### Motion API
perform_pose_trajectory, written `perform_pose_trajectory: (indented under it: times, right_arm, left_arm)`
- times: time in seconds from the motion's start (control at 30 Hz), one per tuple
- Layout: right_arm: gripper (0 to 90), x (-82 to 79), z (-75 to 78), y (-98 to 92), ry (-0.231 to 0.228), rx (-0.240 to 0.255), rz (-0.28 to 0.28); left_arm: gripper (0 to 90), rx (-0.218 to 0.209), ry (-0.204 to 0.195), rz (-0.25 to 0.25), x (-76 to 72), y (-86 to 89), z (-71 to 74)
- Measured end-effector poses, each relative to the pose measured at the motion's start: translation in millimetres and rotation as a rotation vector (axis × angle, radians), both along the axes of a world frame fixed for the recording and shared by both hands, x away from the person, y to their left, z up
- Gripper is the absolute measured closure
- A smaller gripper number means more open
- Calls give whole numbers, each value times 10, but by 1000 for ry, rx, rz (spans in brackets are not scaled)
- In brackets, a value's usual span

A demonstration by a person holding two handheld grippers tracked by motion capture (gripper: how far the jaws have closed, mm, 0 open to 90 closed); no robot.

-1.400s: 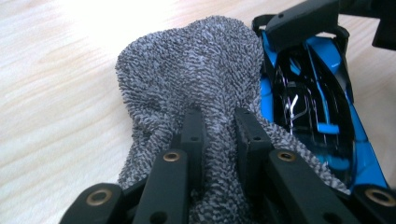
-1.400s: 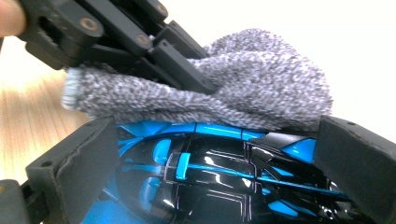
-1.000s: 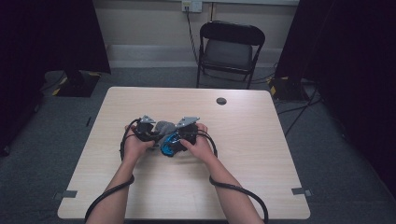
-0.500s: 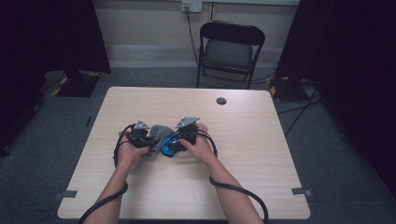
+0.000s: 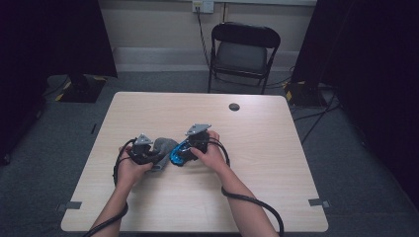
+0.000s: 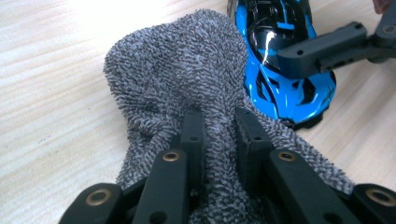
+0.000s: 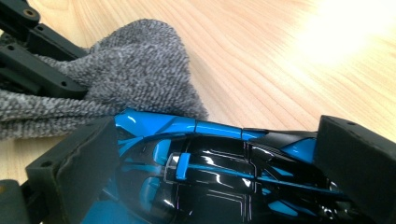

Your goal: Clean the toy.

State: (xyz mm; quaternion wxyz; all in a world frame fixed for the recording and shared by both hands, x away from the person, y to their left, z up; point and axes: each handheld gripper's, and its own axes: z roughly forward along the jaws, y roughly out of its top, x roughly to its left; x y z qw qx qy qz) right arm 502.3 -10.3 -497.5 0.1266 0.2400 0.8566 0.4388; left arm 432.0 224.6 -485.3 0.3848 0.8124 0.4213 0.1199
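A grey terry cloth (image 6: 187, 74) lies bunched on the wooden table (image 5: 276, 148), and my left gripper (image 6: 219, 123) is shut on a fold of it. In the high view the cloth (image 5: 162, 146) sits between the two hands, with the left gripper (image 5: 154, 157) at its left. A blue and black toy car (image 7: 210, 168) is clamped across its body by my right gripper (image 7: 219, 163), one jaw at each end. The car (image 5: 179, 154) rests on the table, its nose touching the cloth's edge. The right gripper (image 5: 185, 150) comes in from the right.
A small dark round disc (image 5: 234, 106) lies near the table's far edge. A black folding chair (image 5: 242, 52) stands behind the table. Cables (image 5: 252, 202) trail from both grippers along the forearms. Bare tabletop spreads on all sides of the hands.
My left gripper has slid leftward with the cloth, drawing it off the car. The right gripper and the car have stayed where they were.
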Motion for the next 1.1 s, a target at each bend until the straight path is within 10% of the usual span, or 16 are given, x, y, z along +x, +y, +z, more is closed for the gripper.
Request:
perform_pose_trajectory:
  times: [1.1]
  right_arm:
    - [0,-2,-6,-2,-9,8,-5]
  left_arm:
    - [755,-30,41,-49,-439,142,53]
